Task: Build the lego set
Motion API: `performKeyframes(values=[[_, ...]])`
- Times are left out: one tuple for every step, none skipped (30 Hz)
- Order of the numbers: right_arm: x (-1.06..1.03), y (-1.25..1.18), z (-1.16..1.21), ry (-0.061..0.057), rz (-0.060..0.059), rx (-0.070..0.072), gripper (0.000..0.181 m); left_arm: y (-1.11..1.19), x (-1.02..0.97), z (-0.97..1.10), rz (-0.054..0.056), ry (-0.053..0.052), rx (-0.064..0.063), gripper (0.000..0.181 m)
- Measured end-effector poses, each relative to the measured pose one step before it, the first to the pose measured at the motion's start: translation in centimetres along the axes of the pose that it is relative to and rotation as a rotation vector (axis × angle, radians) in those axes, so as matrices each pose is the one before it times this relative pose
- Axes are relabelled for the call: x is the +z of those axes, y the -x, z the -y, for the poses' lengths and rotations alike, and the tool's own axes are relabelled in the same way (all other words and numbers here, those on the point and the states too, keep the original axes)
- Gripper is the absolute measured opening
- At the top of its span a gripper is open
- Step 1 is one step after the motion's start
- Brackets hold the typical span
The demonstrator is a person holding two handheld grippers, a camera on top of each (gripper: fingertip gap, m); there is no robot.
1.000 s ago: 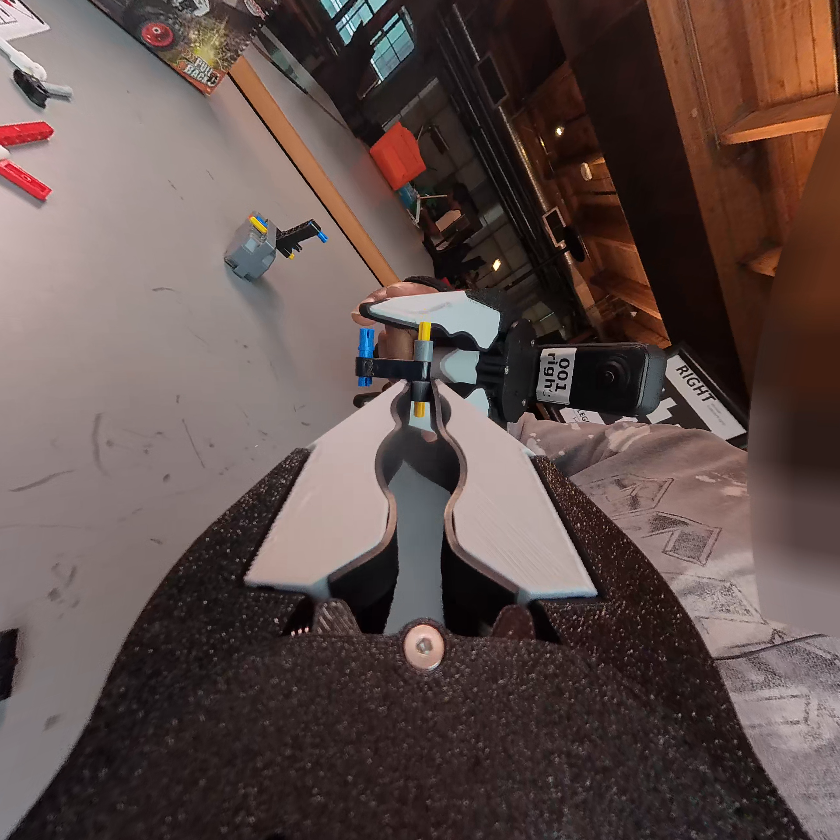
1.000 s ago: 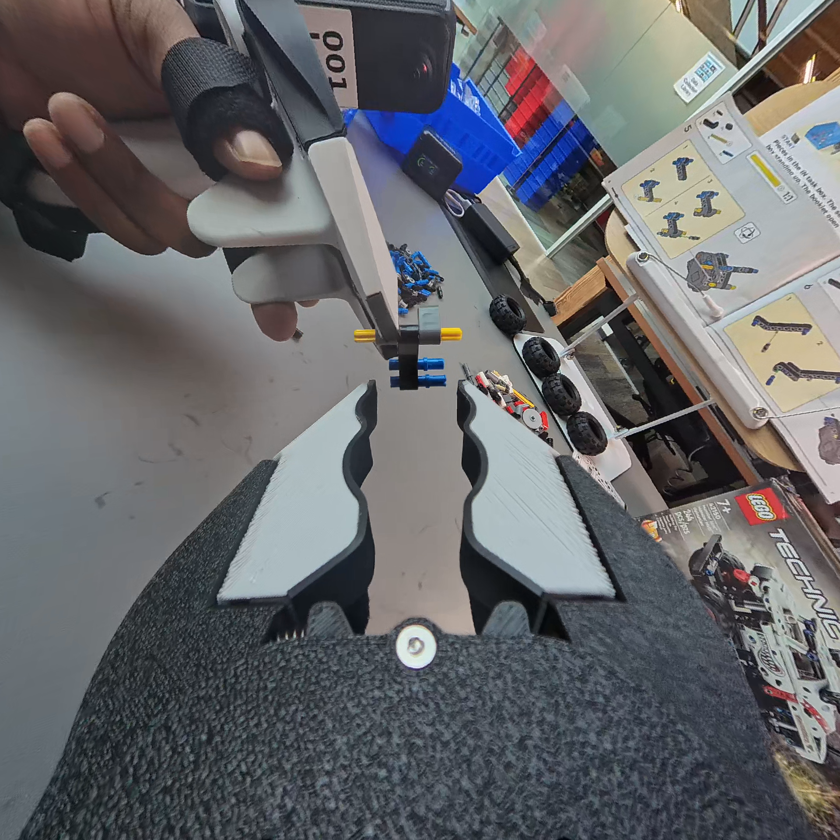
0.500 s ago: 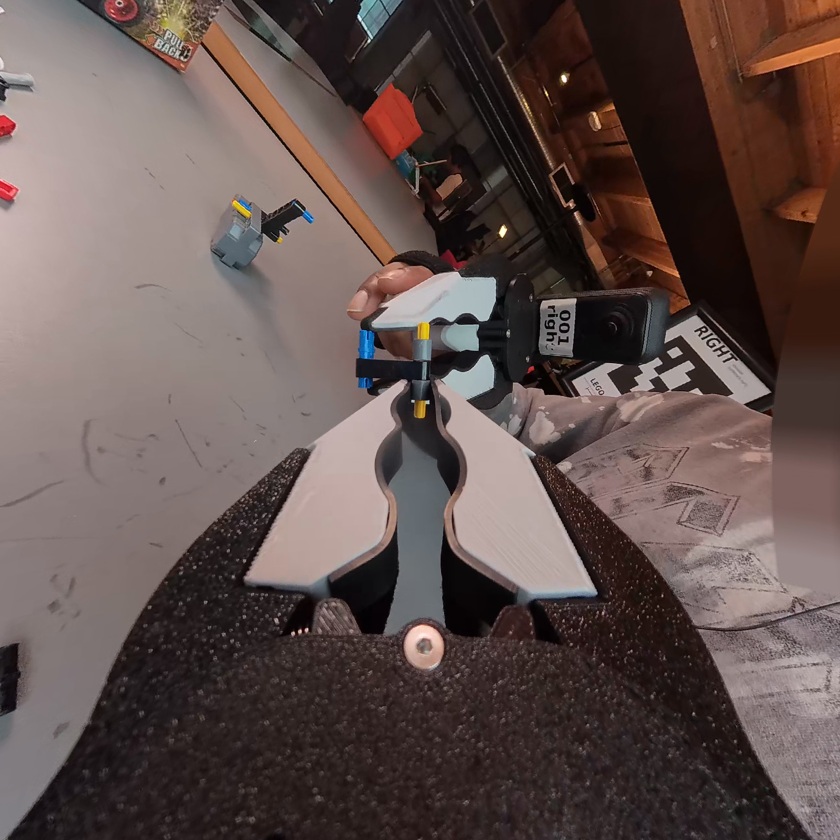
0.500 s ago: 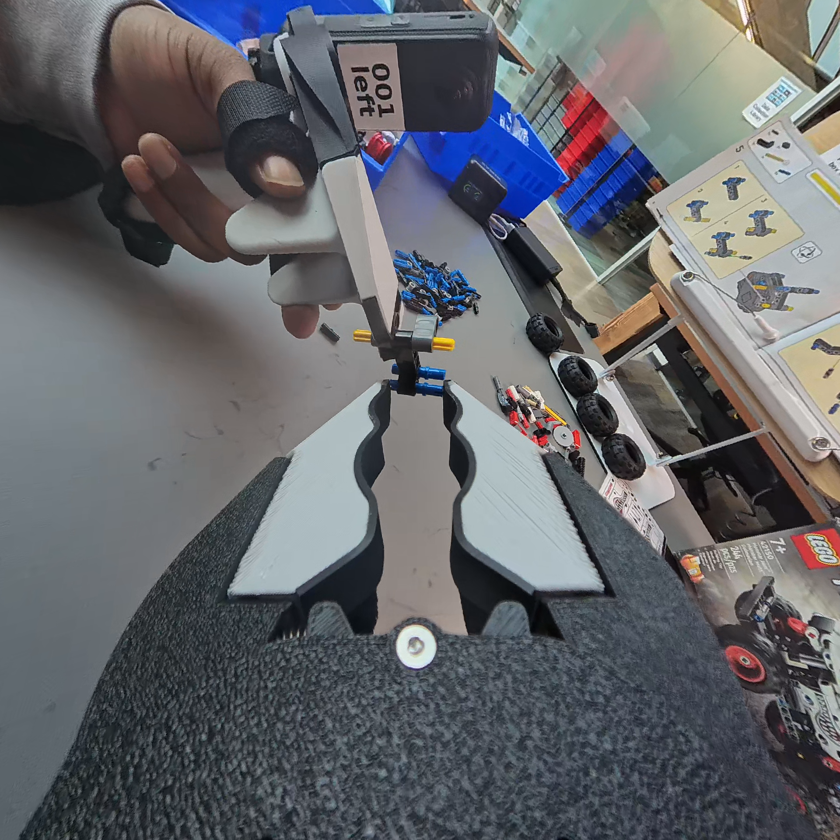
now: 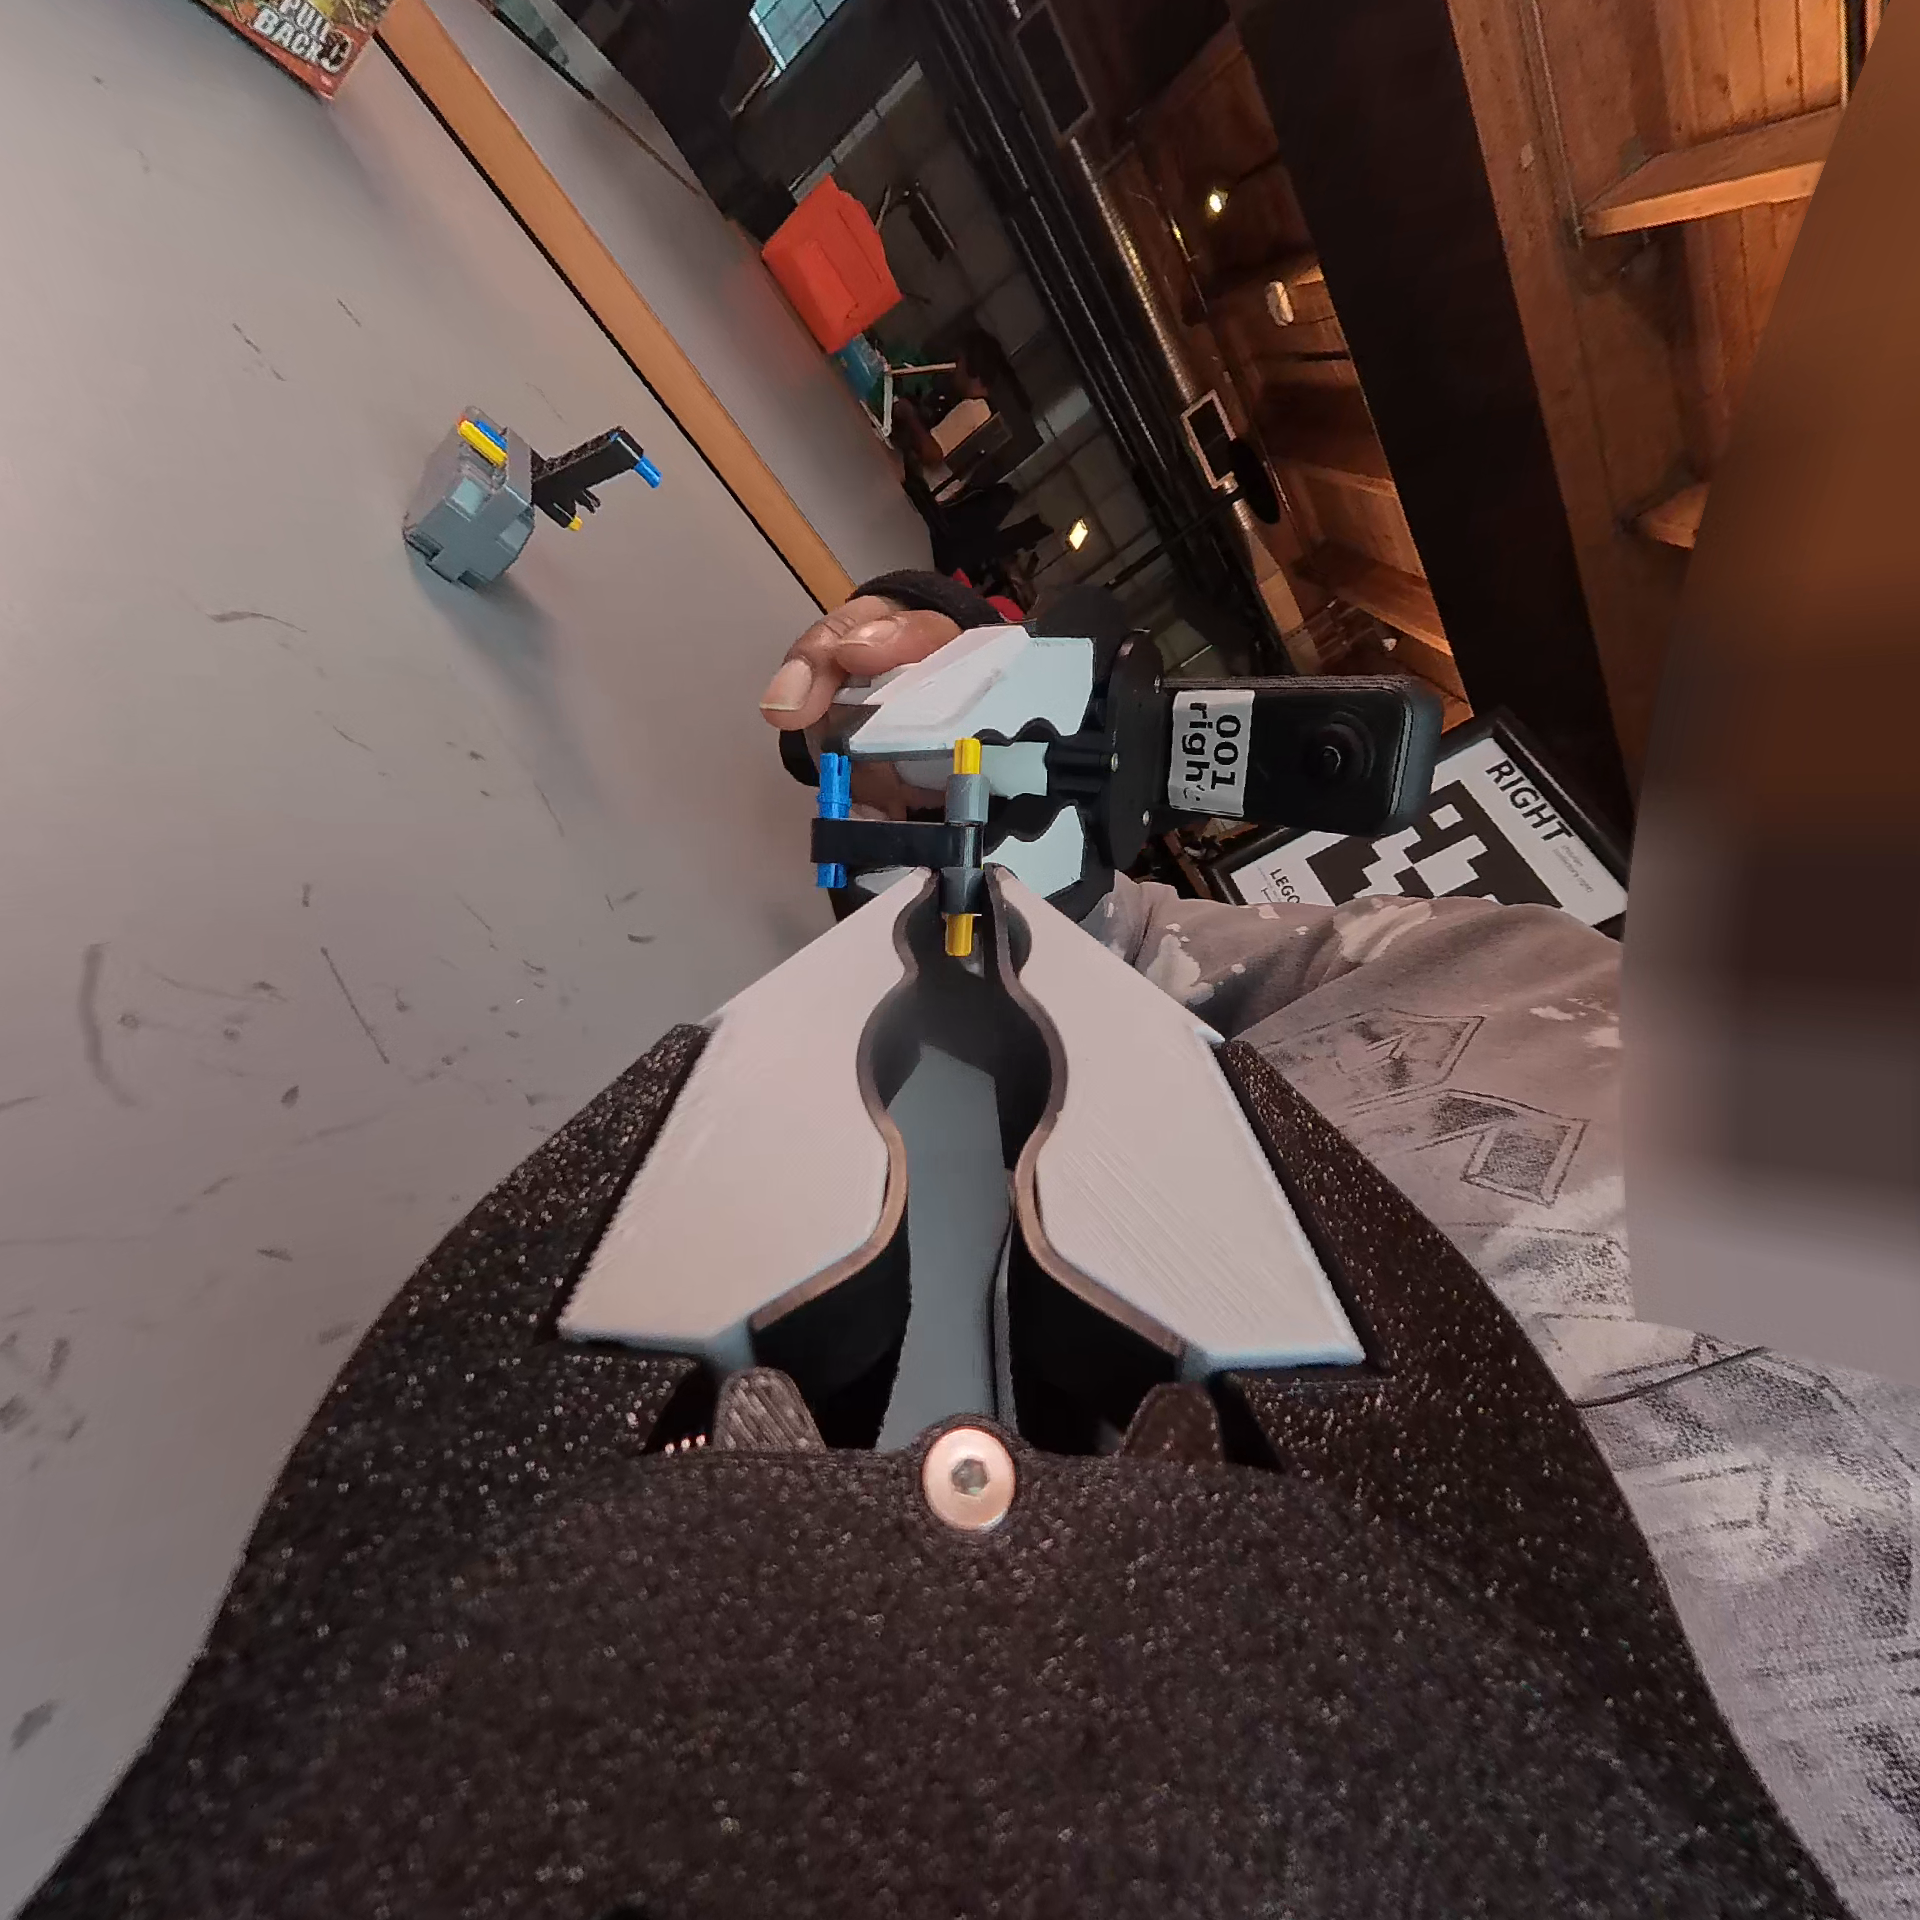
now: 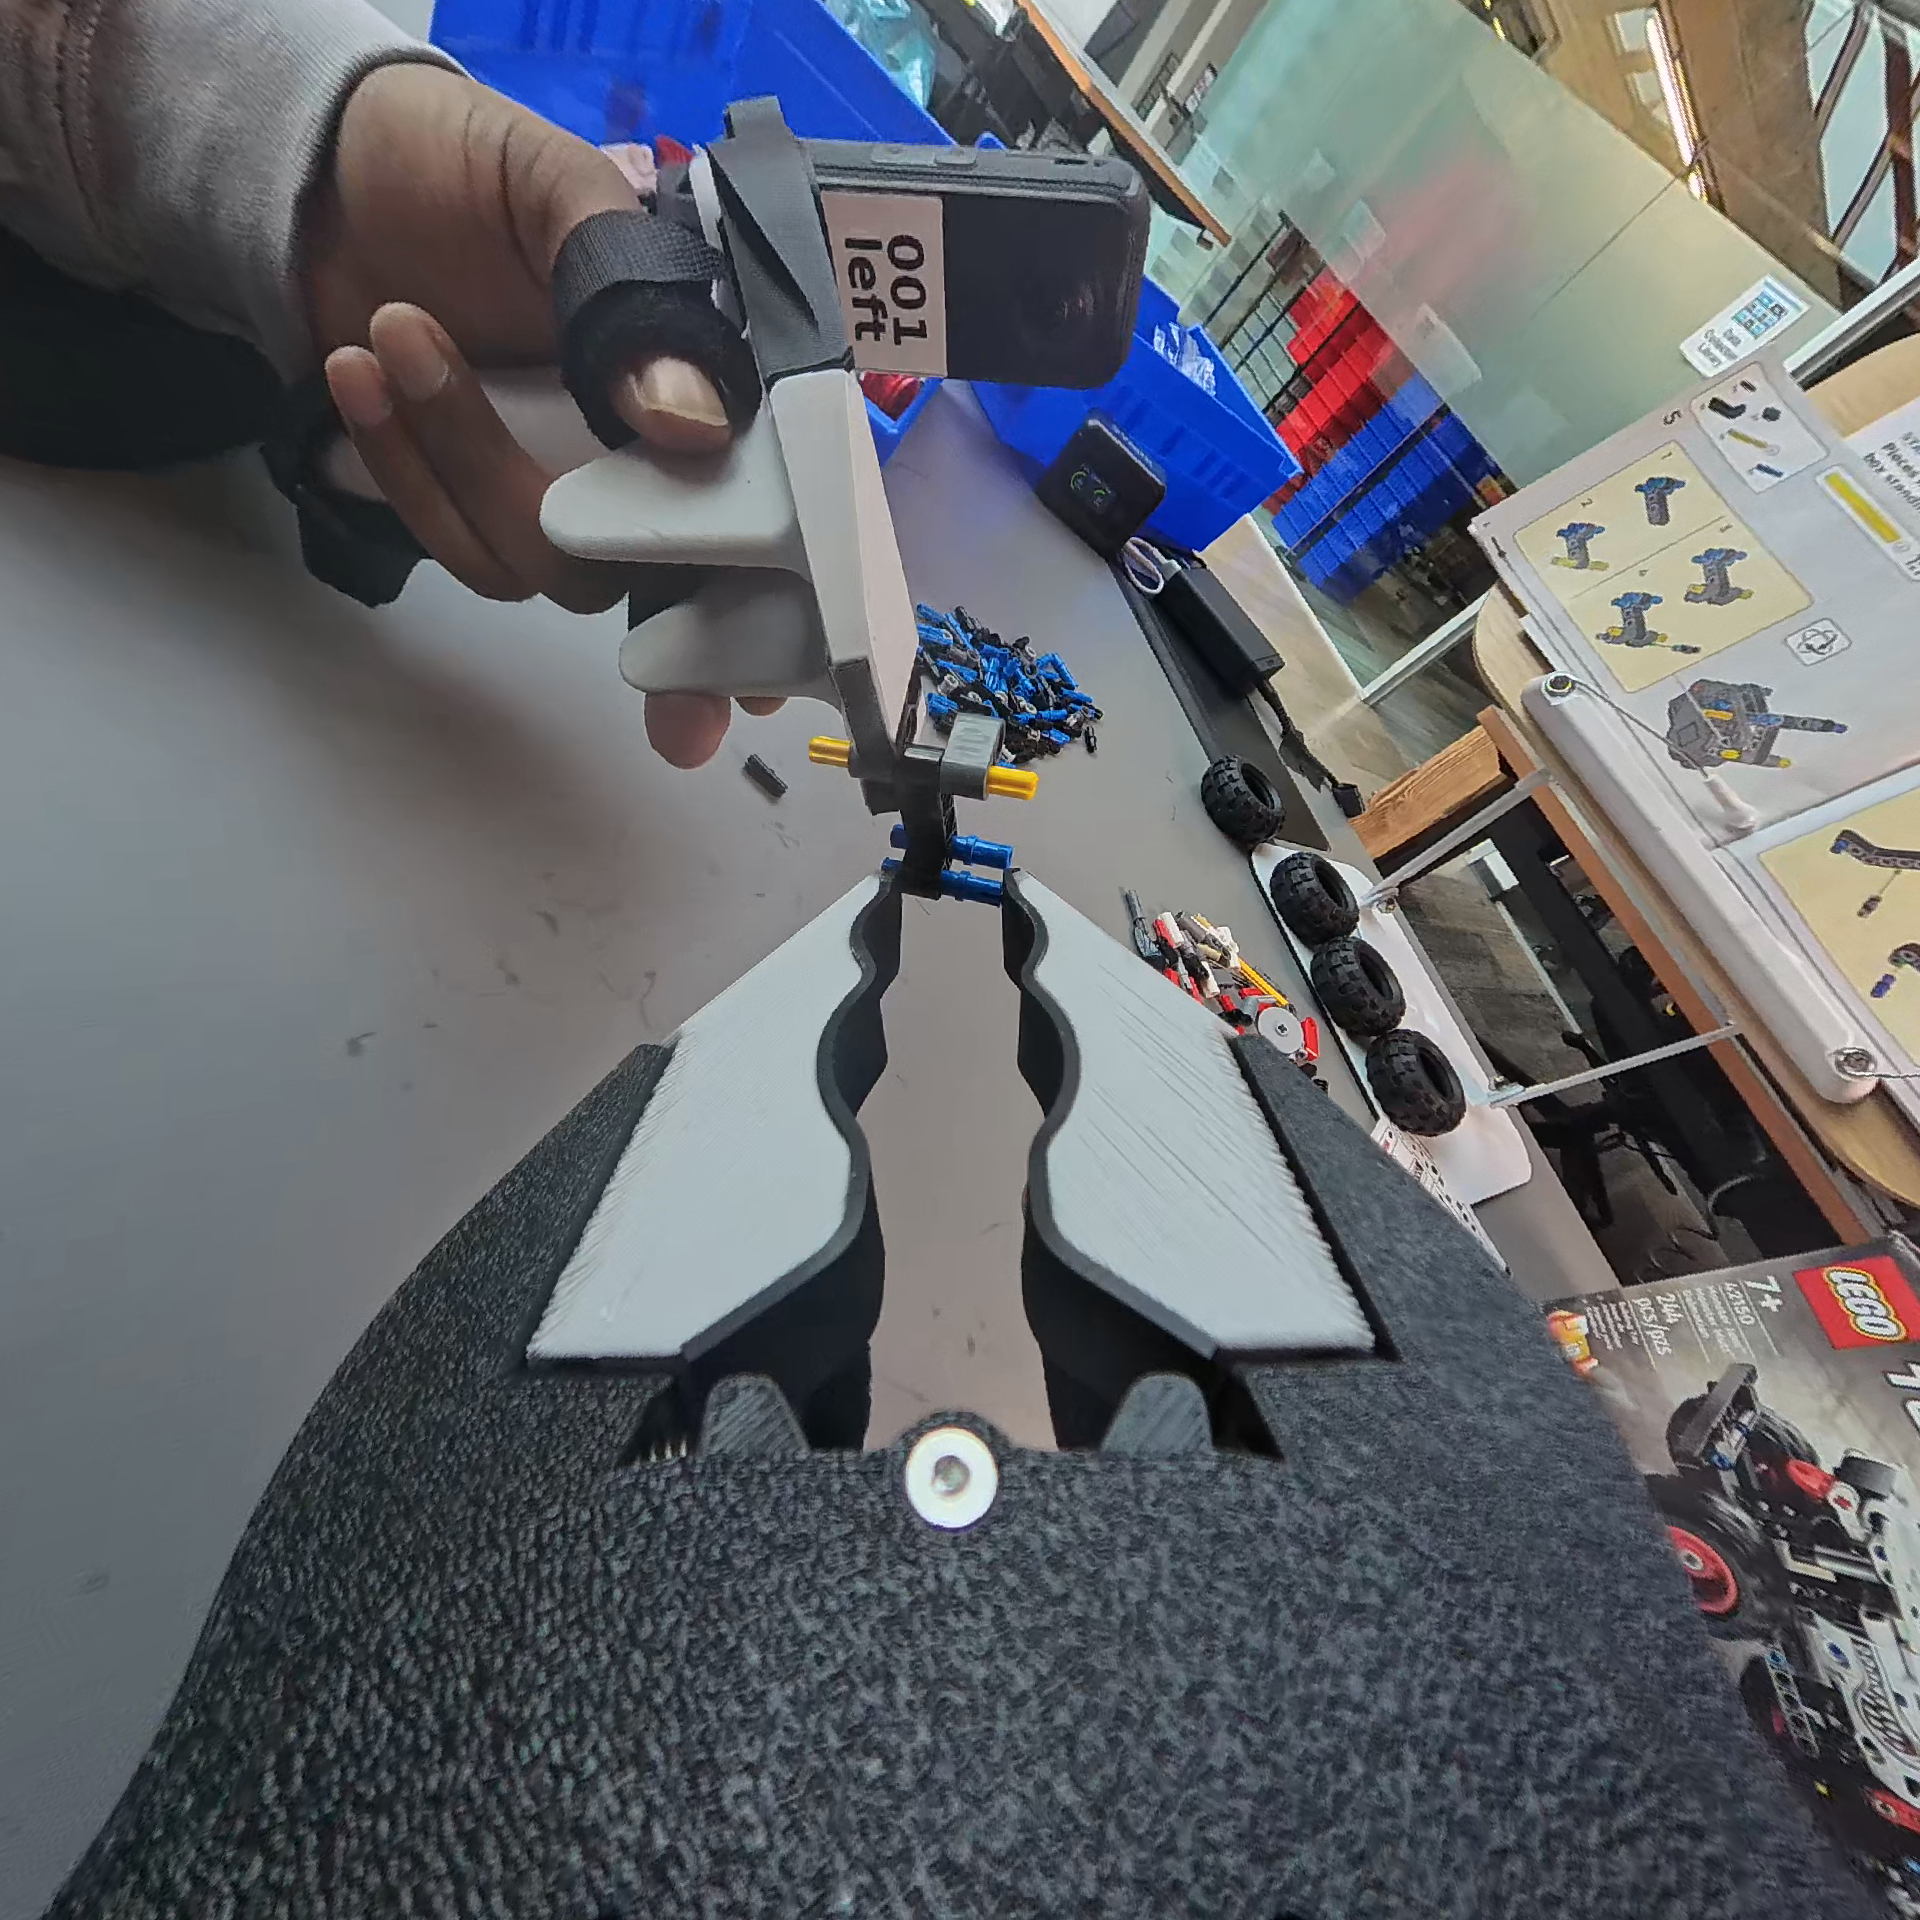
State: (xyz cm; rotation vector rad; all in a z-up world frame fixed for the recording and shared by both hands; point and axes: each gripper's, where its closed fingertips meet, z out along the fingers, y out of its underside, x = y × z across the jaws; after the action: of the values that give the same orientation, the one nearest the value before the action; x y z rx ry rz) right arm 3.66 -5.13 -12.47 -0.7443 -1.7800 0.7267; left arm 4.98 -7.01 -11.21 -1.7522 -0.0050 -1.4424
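Fingers of our left gripper (image 5: 958, 883) are clamped on a small lego piece (image 5: 902, 837), a black bar with a grey collar, a yellow pin through it and blue pins at the far end, held up above the grey table (image 5: 260, 831). Our right gripper (image 6: 943, 883) has its tips at the blue pins, with the jaws partly closed around them; we cannot tell whether they grip. On the table we see a grey lego block (image 5: 473, 509), a heap of blue and black pins (image 6: 1003, 675), four black tyres (image 6: 1351, 977) and the set's box (image 6: 1787, 1455).
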Motion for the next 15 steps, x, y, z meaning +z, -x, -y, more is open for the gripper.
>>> performKeyframes(values=[[-0.014, -0.063, 0.129, -0.0079, -0.0033, 0.0093, 0.019, -0.118, -0.044, 0.062, -0.0058, -0.0028, -0.0003, 0.006], [-0.014, -0.056, 0.133, -0.0076, -0.0051, 0.0073, 0.019, -0.1, -0.046, 0.063, -0.005, -0.0033, 0.0014, 0.006], [0.009, -0.085, 0.153, -0.0078, -0.0092, 0.0047, 0.019, -0.105, -0.055, 0.076, -0.0051, -0.004, 0.0024, 0.006], [0.019, -0.045, 0.133, -0.0058, -0.0085, 0.0013, 0.018, -0.105, -0.067, 0.061, -0.0059, -0.0034, 0.0013, 0.006], [-0.001, -0.009, 0.14, -0.0051, -0.0061, -0.0025, 0.018, -0.118, -0.068, 0.029, -0.0088, -0.0018, -0.0008, 0.006], [-0.022, 0.01, 0.183, -0.0084, -0.0013, 0.0038, 0.018, -0.164, -0.072, 0.031, -0.0127, -0.0019, -0.0028, 0.006], [-0.025, 0.026, 0.169, -0.0101, 0.0028, 0.0151, 0.017, -0.167, -0.058, 0.056, -0.0147, -0.0037, -0.0046, 0.006], [-0.009, 0.192, 0.119, -0.0077, 0.0085, 0.0099, 0.013, -0.083, -0.048, -0.002, -0.0097, 0.0007, -0.0032, 0.006], [0.001, 0.109, 0.021, -0.0023, 0.0009, -0.0058, 0.013, -0.033, -0.046, -0.057, -0.005, 0.004, 0.002, 0.006], [-0.006, -0.018, 0.076, -0.0013, -0.0085, -0.0087, 0.013, -0.078, -0.032, -0.01, -0.0035, 0.0014, 0.0077, 0.006], [-0.025, -0.003, 0.15, -0.0037, -0.0052, -0.008, 0.013, -0.15, -0.022, 0.001, -0.003, 0.0024, 0.0112, 0.006], [-0.07, 0.005, 0.189, -0.0089, 0.0048, 0.0039, 0.013, -0.169, -0.008, 0.02, -0.0041, 0.003, 0.0095, 0.006], [-0.071, -0.038, 0.114, -0.0073, 0.0064, 0.0139, 0.013, -0.092, 0.012, 0.016, -0.0032, 0.0007, 0.0027, 0.006], [-0.041, 0.048, 0.021, -0.0027, 0.0065, 0.0048, 0.012, 0.015, 0.015, -0.035, -0.0024, 0.0004, -0.0029, 0.006], [-0.03, 0.028, -0.031, 0.0005, 0.0008, -0.0045, 0.011, 0.078, -0.021, -0.055, -0.0023, 0.0007, -0.0043, 0.007]])
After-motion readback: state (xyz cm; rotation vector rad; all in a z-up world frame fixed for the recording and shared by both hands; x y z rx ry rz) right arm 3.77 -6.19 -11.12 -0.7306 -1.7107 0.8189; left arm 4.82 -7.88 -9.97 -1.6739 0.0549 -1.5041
